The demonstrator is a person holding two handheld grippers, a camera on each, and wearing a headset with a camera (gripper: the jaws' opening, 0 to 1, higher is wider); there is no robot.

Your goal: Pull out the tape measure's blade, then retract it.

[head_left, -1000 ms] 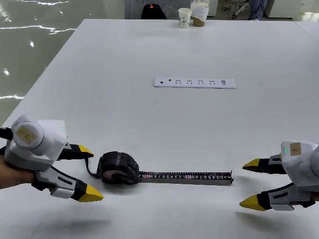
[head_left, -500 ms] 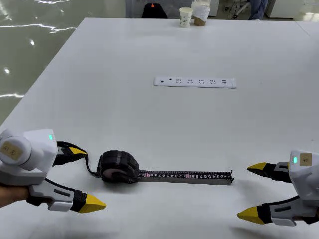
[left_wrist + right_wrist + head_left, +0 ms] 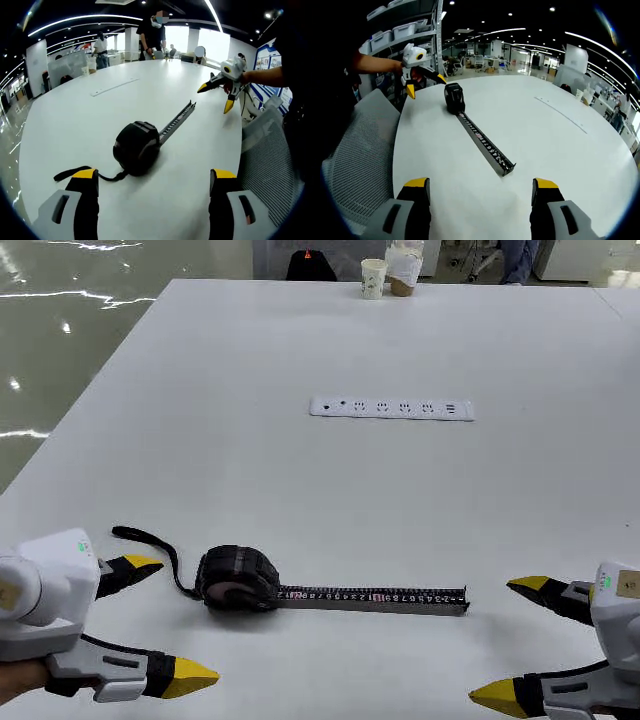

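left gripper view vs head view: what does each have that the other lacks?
Left gripper view adds: people standing beyond the table's far end, and a mesh chair beside it. Head view adds: the left gripper's white body and the blade's printed scale. Shared: the tape measure with blade out, its black strap, the power strip, the right gripper, open.

Left tongs [image 3: 172,619], right tongs [image 3: 507,640]: both agape.

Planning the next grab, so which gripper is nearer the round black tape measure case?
Left. The left gripper is just beside the round black tape measure case, jaws open toward it; the right gripper is past the extended blade's far end.
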